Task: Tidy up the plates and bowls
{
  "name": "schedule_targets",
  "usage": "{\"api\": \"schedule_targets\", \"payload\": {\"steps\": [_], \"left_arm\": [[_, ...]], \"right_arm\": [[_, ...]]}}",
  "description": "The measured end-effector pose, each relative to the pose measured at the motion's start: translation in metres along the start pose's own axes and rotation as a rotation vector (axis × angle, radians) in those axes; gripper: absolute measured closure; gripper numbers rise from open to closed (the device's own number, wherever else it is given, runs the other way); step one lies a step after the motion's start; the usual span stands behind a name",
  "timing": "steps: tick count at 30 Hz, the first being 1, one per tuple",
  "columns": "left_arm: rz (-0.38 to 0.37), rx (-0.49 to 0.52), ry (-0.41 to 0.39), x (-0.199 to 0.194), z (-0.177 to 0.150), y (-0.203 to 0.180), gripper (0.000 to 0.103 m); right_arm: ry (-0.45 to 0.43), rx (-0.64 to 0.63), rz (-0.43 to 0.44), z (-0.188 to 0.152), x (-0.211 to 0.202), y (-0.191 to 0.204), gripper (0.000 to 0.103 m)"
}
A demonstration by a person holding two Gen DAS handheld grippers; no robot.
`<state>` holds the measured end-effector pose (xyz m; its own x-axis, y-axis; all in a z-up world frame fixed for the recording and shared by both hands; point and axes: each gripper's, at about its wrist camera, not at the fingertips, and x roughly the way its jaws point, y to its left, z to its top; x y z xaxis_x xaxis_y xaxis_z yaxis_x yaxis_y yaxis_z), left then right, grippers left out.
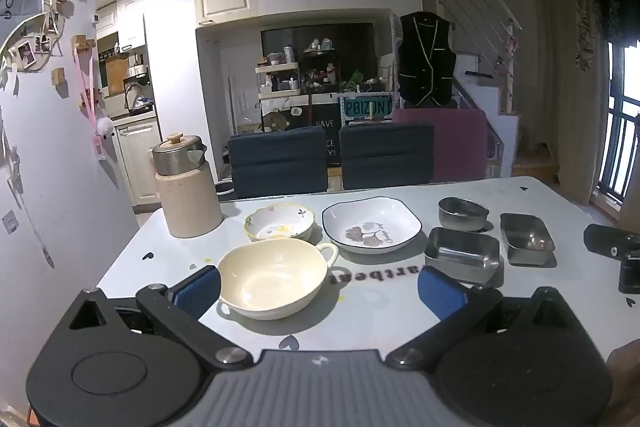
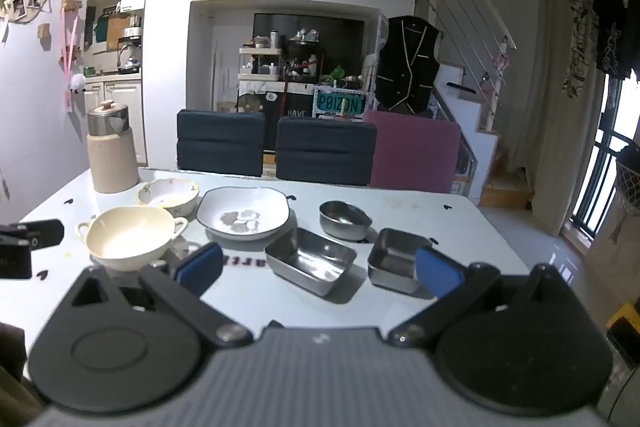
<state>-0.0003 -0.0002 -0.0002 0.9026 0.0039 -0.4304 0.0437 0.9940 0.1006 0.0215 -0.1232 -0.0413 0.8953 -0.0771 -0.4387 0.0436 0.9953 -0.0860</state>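
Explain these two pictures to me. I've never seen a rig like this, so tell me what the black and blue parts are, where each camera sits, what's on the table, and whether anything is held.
There is no robot arm: a person holds a two-finger gripper in each hand, each with a fisheye camera looking along its fingers.

The left wrist view shows the left gripper, with blue pads on black fingers; the right wrist view shows the right gripper. Both are wide open and hold nothing.

On the white table stand a cream two-handled bowl, a flowered bowl, a square dark-rimmed plate, three steel containers, one round and two rectangular, and a beige jug.
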Motion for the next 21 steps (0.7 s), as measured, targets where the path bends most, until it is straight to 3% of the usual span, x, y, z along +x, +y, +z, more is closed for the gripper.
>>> {"api": "schedule_targets", "payload": {"steps": [21], "left_arm": [[-0.008, -0.010, 0.004, 0.0009, -0.0034, -0.0051, 0.000]], "right_arm": [[-0.003, -0.005, -0.002, 0.0006, 0.0015, 0.0008, 0.000]]}}
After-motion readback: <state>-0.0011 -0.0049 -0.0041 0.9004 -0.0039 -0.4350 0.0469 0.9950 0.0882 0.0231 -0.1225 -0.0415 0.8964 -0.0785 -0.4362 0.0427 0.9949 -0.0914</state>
